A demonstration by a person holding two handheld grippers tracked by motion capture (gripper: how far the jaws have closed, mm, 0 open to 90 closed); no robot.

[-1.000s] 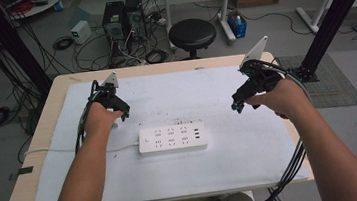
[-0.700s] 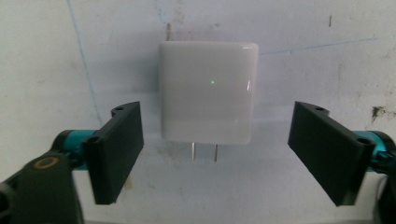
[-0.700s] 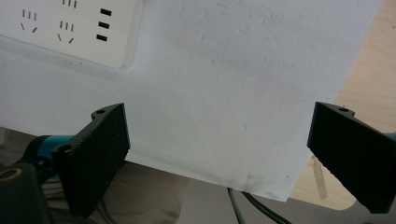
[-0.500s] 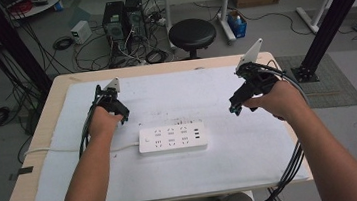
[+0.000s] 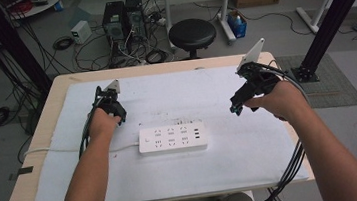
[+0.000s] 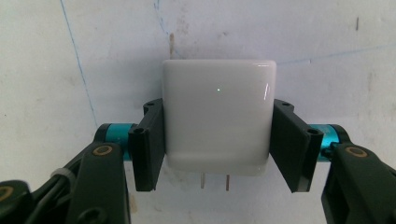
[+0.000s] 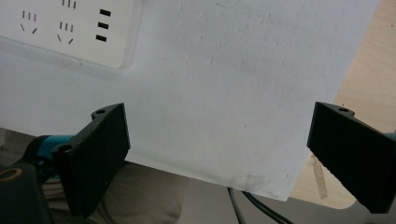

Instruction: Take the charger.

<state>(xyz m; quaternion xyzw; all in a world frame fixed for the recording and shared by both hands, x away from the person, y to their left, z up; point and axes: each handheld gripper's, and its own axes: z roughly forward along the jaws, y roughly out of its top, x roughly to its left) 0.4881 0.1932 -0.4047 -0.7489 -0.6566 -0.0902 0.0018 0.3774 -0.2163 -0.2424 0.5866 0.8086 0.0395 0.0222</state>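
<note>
A white cube charger (image 6: 217, 93) with two metal prongs lies on the white mat, prongs toward the camera. My left gripper (image 6: 218, 140) has just been closing with the charger between its jaws, and both black pads (image 6: 149, 140) now press on its sides. From above, the left gripper (image 5: 116, 114) points down at the mat, left of a white power strip (image 5: 172, 139). My right gripper (image 5: 235, 108) hovers to the right of the strip. It (image 7: 217, 149) stands wide open with nothing between its jaws, and the strip's corner (image 7: 70, 28) is at the upper left.
The white mat (image 5: 176, 93) covers most of a wooden table (image 5: 49, 114). The strip's cord (image 5: 56, 151) runs off to the left edge. Cables trail from both grippers. A black stool (image 5: 192, 32) and computer gear stand on the floor behind the table.
The left hand has shifted slightly over the same spot on the mat. The right hand and the power strip have stayed put.
</note>
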